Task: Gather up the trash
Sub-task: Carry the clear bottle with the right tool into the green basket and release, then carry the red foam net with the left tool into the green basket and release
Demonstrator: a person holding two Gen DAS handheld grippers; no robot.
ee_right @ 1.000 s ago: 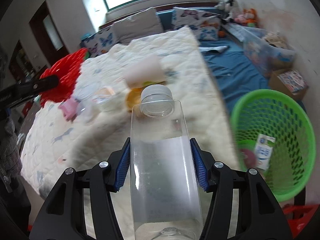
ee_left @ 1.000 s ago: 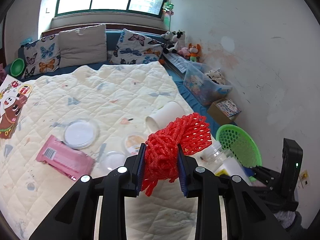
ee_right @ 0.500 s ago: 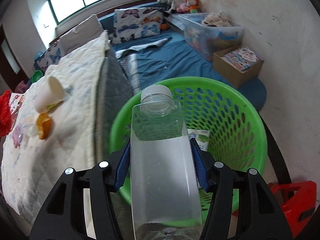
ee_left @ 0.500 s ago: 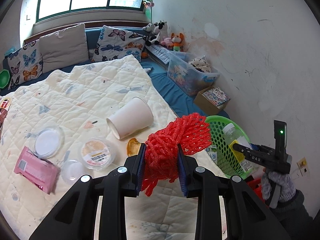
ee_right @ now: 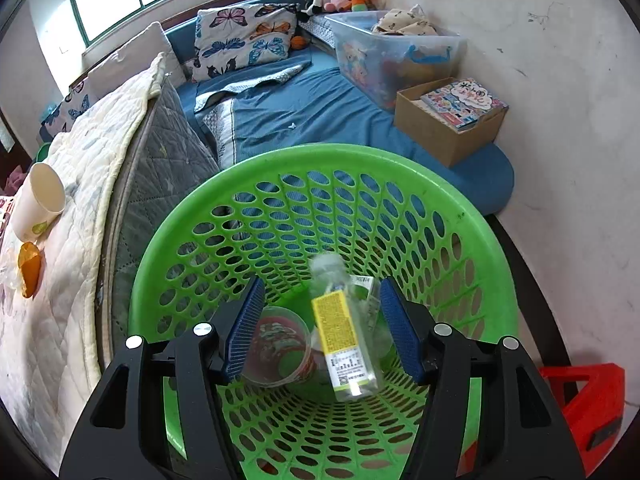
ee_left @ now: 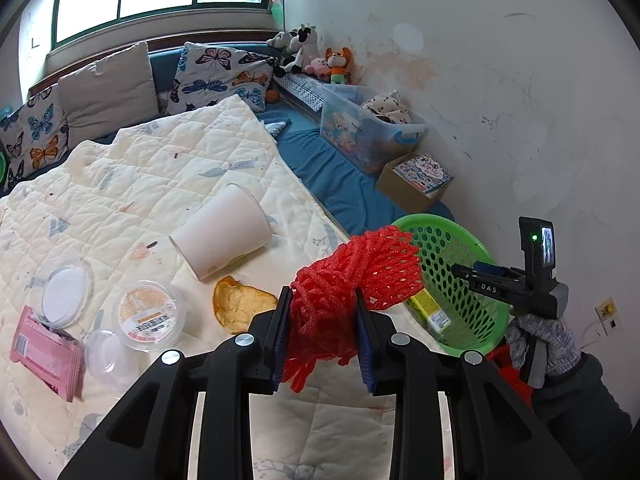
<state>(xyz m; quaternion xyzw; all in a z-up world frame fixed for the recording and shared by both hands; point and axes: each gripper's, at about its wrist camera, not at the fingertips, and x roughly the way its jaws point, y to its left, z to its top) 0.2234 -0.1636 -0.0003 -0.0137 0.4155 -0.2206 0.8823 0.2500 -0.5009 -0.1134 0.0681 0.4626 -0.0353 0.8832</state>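
Red foam fruit netting (ee_left: 352, 280), bunched into a wad, is pinched between the blue pads of the left hand-held gripper (ee_left: 322, 340), which hangs over the near edge of the cream quilted bedspread (ee_left: 160, 184). On the bedspread lie a white paper cup (ee_left: 224, 236) on its side, a piece of orange peel (ee_left: 240, 304) just beside it, a round lidded plastic tub (ee_left: 150, 316), a clear round lid (ee_left: 64, 292) and a pink wrapper (ee_left: 46, 356).

The right hand-held gripper (ee_right: 322, 332) points down into the round green perforated plastic basket (ee_right: 460, 216) that stands on the floor beside the bed. Its jaws are opening, and the clear plastic bottle with a yellow label (ee_right: 344, 328) sits between the blue pads without either pad pressing on it, blurred and tilted, its cap end away from the camera. Under it in the basket lie a clear cup with a red print (ee_right: 280, 344). In the left wrist view a grey-gloved hand (ee_left: 540, 344) grips the right gripper's handle over the basket.
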